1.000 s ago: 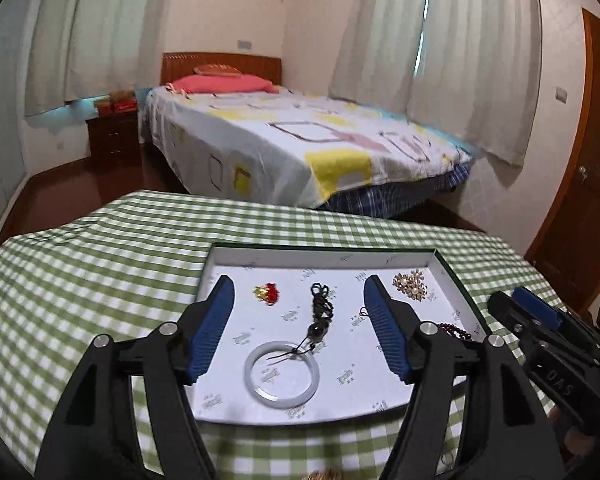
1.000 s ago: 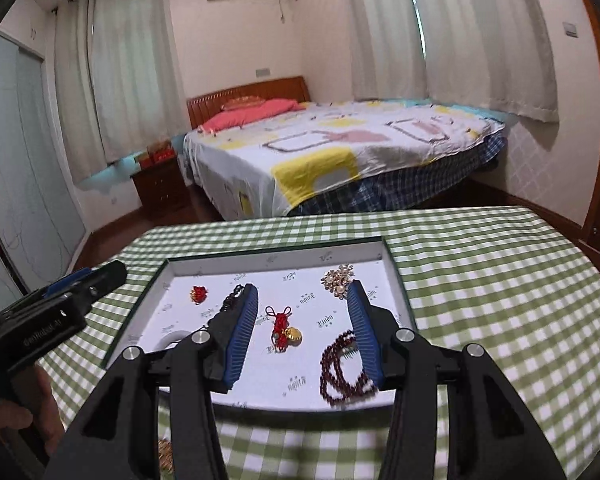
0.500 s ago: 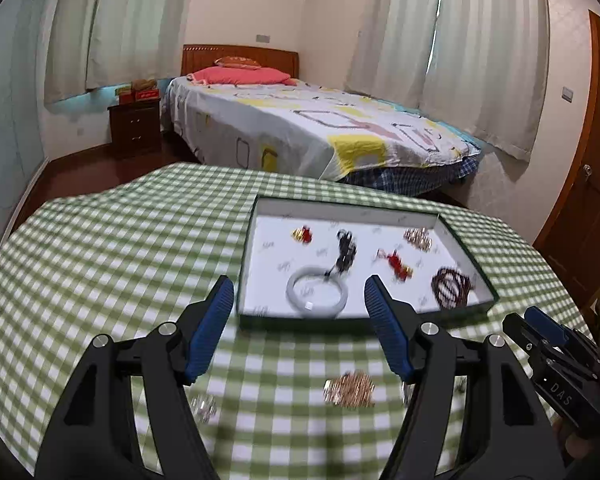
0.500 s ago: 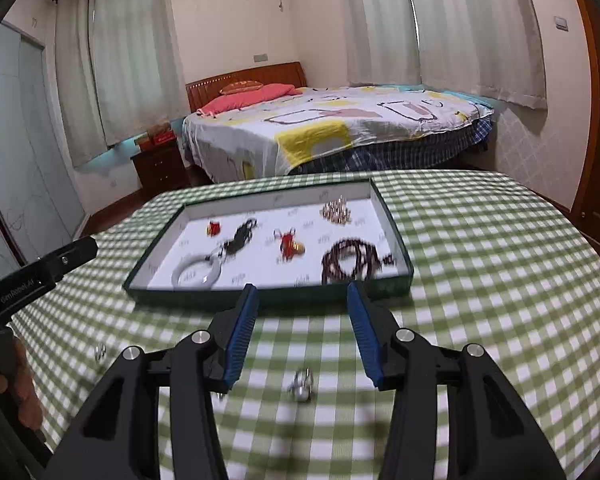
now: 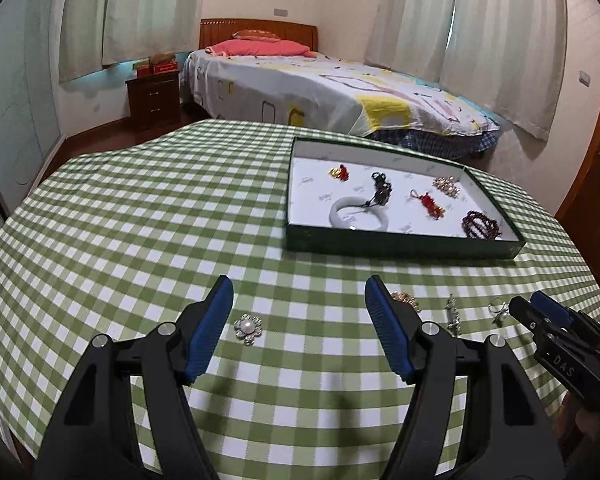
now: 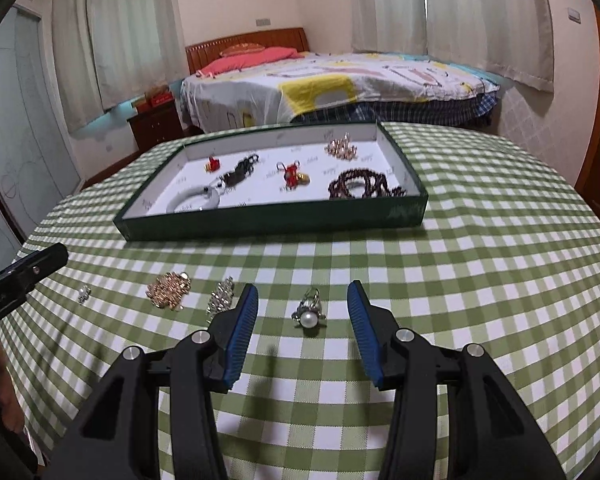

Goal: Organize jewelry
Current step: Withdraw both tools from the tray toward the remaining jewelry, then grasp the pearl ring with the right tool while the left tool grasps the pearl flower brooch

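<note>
The checked counter [image 6: 480, 240] holds a tray [image 6: 276, 218] with several pieces already in it. Four more lie loose in front. The right claw [image 6: 303, 322] gapes, empty, around a pearl ring [image 6: 309, 312]. The left claw [image 5: 298, 326], also released, has a pearl brooch [image 5: 248, 326] just inside its left finger. Only the right view shows the whole gold cluster [image 6: 168, 290].
</note>
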Demonstrator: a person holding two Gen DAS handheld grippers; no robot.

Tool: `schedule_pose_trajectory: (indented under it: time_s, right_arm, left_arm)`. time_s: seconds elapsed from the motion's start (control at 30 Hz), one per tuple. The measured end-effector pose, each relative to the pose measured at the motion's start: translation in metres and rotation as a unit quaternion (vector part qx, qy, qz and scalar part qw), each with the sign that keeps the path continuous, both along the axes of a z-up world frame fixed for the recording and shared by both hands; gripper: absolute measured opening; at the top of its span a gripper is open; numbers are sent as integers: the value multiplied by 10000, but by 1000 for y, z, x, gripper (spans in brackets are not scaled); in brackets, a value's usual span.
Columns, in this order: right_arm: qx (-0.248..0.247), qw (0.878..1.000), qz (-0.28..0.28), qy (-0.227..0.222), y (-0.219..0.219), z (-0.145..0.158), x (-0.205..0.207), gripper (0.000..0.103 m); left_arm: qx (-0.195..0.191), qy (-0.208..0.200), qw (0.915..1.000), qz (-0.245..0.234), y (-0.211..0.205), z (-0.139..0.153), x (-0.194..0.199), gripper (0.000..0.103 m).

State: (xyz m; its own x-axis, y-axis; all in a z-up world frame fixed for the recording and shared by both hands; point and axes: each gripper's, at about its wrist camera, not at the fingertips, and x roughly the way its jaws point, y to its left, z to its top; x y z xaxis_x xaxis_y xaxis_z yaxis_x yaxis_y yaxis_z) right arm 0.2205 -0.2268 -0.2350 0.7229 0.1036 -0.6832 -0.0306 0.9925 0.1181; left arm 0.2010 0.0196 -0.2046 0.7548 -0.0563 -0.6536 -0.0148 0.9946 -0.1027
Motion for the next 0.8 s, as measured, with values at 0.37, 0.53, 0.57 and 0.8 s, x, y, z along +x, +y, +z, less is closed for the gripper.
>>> schedule_pose_trajectory:
  time_s: [0.37,0.53,0.57,0.8]
  right_arm:
    - [-64,9987,44,494,6,-15,19,43]
    - [-16,9973,51,729,4,-22,26,35]
    - [-37,9972,59,739,4,-23,26,34]
    - [-54,9972,63,746,0,-23,25,22]
  left_arm:
    - [62,356,9993,116,10,-18,11,67]
    - [63,493,9987,99,11,-26,12,67]
    - [69,515,9986,93,11,-28,12,67]
    - [54,631,9980,90,11,-35,12,67]
